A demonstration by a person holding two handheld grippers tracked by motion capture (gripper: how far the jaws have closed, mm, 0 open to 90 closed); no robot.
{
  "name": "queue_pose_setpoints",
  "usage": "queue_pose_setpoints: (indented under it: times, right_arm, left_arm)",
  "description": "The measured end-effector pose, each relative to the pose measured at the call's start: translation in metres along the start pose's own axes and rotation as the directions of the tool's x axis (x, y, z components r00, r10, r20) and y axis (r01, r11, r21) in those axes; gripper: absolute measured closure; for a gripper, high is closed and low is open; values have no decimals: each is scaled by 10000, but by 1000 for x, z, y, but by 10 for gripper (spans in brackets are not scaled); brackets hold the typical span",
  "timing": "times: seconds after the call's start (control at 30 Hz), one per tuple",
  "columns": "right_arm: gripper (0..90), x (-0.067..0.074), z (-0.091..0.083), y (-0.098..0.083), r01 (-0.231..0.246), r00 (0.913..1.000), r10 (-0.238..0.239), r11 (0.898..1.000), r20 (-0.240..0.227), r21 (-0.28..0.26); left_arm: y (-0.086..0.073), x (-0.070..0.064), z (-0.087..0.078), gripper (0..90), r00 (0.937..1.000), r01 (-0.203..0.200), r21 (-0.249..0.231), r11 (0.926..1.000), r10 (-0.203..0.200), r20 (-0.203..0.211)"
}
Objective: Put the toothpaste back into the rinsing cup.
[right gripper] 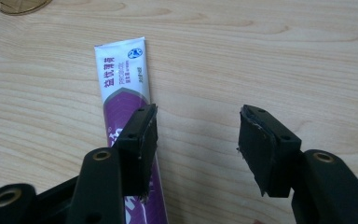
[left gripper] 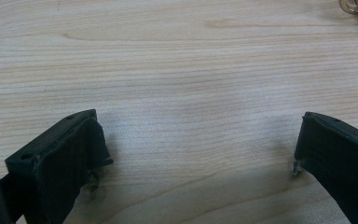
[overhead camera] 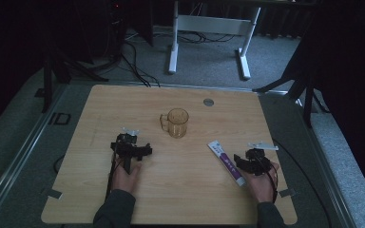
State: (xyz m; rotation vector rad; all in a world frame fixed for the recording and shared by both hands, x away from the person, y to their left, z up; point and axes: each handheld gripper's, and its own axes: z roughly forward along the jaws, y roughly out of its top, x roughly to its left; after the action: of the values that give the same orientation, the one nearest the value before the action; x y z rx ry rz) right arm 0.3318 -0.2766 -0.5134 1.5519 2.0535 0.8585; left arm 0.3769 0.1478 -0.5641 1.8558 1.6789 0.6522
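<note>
Nothing appeared begun: the toothpaste tube point(right gripper: 121, 93) lay flat on the table point(overhead camera: 185, 199), the amber plastic mug point(overhead camera: 177, 122) stood empty, well ahead of both claws. The right gripper point(right gripper: 196, 135) gaped, empty, one jaw overlapping the tube's edge. The left gripper point(left gripper: 200, 144) spread wide over bare wood.

Amber cup point(overhead camera: 177, 122), purple tube point(overhead camera: 226, 161), possibly toothpaste, on wooden table point(overhead camera: 185, 199).
</note>
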Motion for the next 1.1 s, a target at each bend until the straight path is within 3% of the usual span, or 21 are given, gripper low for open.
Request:
queue_pose_setpoints:
  times: [0.77, 1.1]
  right_arm:
    - [443, -6, -11, 20, 272, 9996, -270, 9993, -83, 237]
    - [444, -1, -12, 33, 649, 9969, -614, 9952, -498, 727]
  left_arm:
    - [-4, 0, -3, 3, 9998, -124, -1, 9999, 124, 129]
    - [-4, 0, -3, 3, 9998, -126, -2, 9999, 126, 130]
